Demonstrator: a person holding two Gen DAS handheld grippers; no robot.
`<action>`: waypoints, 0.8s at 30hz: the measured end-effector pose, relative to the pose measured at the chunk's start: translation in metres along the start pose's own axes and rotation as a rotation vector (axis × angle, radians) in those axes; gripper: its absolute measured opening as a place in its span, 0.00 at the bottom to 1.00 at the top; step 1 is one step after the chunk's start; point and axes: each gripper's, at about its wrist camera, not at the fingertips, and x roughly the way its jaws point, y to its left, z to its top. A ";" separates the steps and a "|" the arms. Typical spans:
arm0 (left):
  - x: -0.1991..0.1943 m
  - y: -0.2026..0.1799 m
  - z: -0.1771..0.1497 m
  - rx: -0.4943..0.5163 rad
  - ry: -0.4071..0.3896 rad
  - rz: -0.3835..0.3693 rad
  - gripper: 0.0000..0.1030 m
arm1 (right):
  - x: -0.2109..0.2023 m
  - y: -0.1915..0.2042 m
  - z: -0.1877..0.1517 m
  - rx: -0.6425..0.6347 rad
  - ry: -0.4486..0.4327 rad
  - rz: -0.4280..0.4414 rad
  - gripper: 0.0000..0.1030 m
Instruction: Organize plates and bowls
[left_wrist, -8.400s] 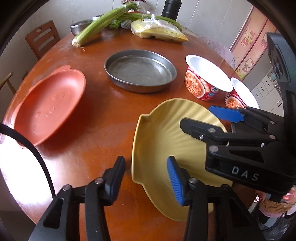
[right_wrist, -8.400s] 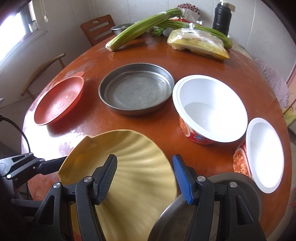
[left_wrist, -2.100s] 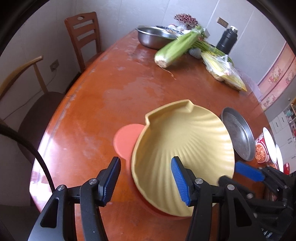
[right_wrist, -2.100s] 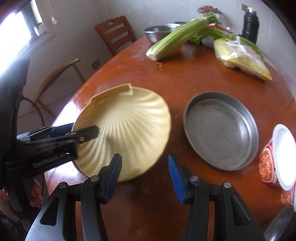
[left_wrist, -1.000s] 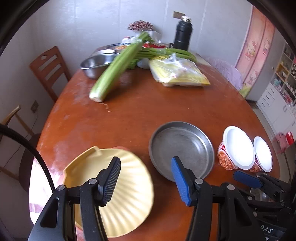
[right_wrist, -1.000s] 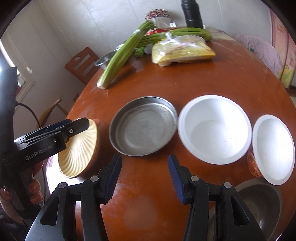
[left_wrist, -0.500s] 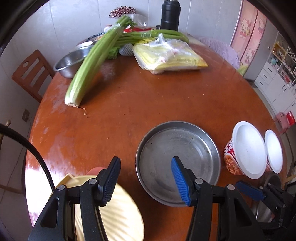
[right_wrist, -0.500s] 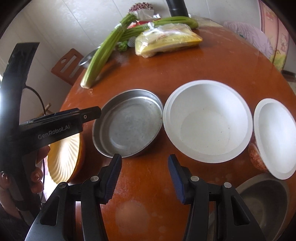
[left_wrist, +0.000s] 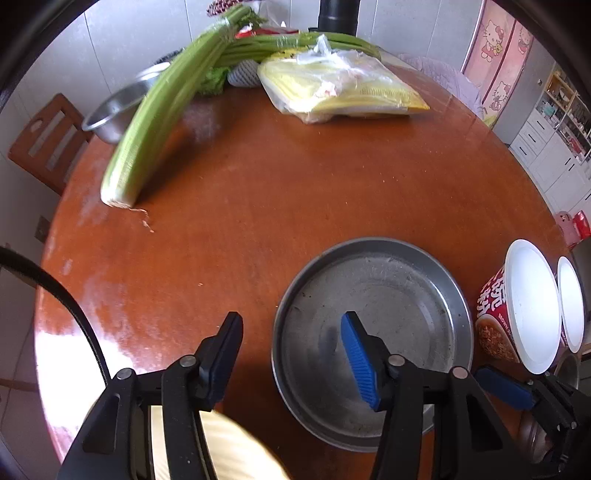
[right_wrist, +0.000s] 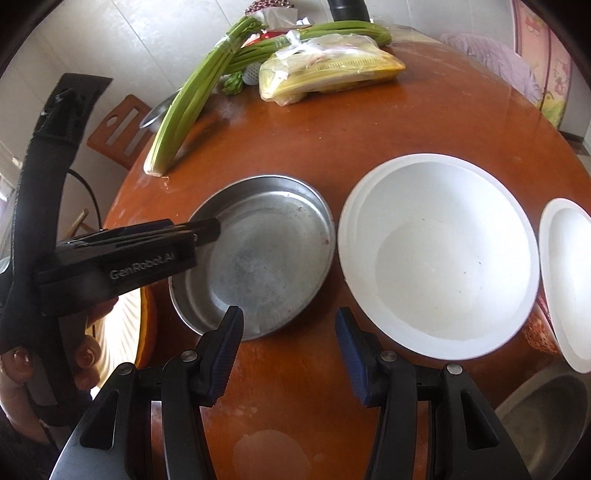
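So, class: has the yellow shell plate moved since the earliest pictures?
Yes. The yellow shell plate lay right of the metal pan, by the noodle bowls; it now sits left of the pan, stacked on the orange plate.

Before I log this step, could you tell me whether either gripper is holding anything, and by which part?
Nothing is held. The left gripper straddles the near-left rim of the metal pan, jaws just closing, not gripping; the right gripper is open and empty.

1. We see a dull grey metal pan (left_wrist: 373, 332) on the reddish-brown counter (left_wrist: 295, 184).
2. We see a white bowl (right_wrist: 437, 254).
3. We see a ribbed yellow plate (right_wrist: 118, 332).
4. We see green celery (left_wrist: 159, 122).
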 end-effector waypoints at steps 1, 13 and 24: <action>0.002 0.000 0.001 -0.002 0.005 -0.007 0.49 | 0.001 0.001 0.000 -0.002 0.001 -0.002 0.52; 0.014 -0.011 0.000 0.072 0.001 0.027 0.30 | 0.016 0.012 0.003 -0.036 0.011 -0.026 0.53; -0.010 -0.008 -0.006 0.065 -0.039 0.003 0.30 | 0.001 0.018 0.003 -0.047 -0.032 -0.028 0.53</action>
